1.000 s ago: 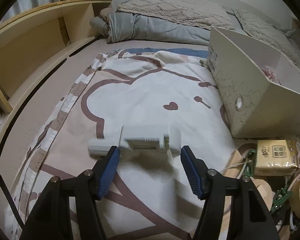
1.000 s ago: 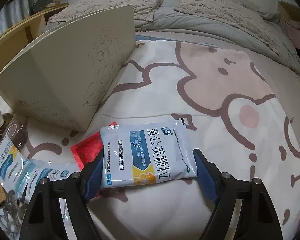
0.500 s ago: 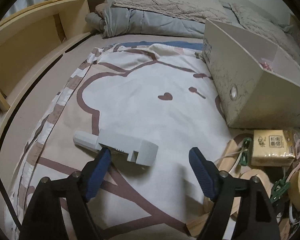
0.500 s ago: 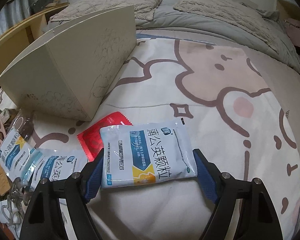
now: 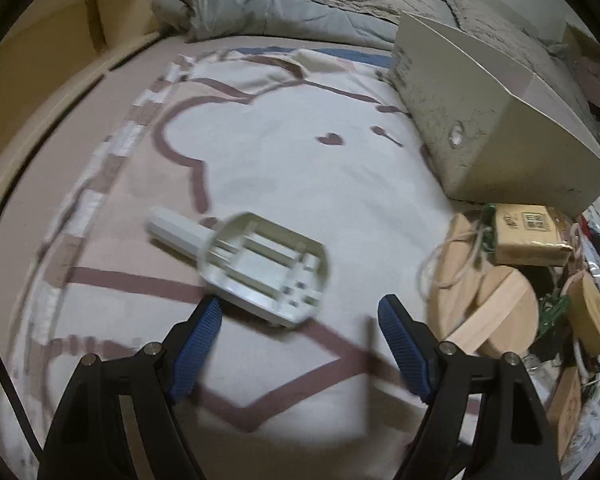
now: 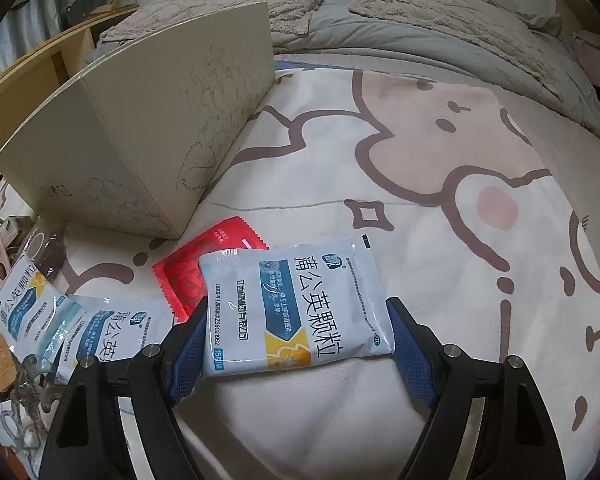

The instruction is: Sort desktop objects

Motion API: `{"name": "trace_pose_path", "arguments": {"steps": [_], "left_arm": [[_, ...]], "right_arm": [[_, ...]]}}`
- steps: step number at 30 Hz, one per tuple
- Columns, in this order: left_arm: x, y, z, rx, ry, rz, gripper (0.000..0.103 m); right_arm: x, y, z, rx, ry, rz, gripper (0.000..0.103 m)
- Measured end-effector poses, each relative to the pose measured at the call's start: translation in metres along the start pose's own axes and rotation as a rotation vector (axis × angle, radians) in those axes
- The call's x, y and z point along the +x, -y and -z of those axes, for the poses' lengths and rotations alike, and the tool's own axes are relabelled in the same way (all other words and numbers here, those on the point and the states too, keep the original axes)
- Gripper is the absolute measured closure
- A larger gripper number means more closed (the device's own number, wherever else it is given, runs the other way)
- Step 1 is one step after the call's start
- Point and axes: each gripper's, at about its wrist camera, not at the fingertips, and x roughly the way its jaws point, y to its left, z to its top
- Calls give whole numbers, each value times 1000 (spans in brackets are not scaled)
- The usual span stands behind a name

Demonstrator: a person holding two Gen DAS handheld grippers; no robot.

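The left gripper is let go, and its jaws have just been opening. Its two blue pads stand wide apart with nothing squeezed between them. One white plastic tool with a short handle lies on the bed sheet just past the pads, ribbed side up, a bit blurry. The left pad is just beside its near edge; I cannot tell if they touch.

At the right edge of the sheet stands one cream cardboard box. In front of it lies one tan tissue pack, next to round wooden pieces and a pile of small things too jumbled to count.

The right gripper is grasping one white and blue medicine packet, with a pad pressed on each side of it. One red packet lies under its far left corner. Two more white and blue packets lie near the left edge of the sheet. The box stands behind them.
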Motion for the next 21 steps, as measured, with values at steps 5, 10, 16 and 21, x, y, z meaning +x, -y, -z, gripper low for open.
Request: {"name": "trace_pose_path", "arguments": {"steps": [5,10,16,21], "left_arm": [[-6,-11,1,16,53,-100,15],[1,-8,-4,75,69,-88,15],[18,10,-9,150,48,-167,15],[22,15,-11,167,61,-220,15]], "right_arm": [[1,1,0,0,-1,-3,20],[1,1,0,0,0,-3,20],[1,0,0,0,0,-3,20],[2,0,0,0,1,-3,20]]}}
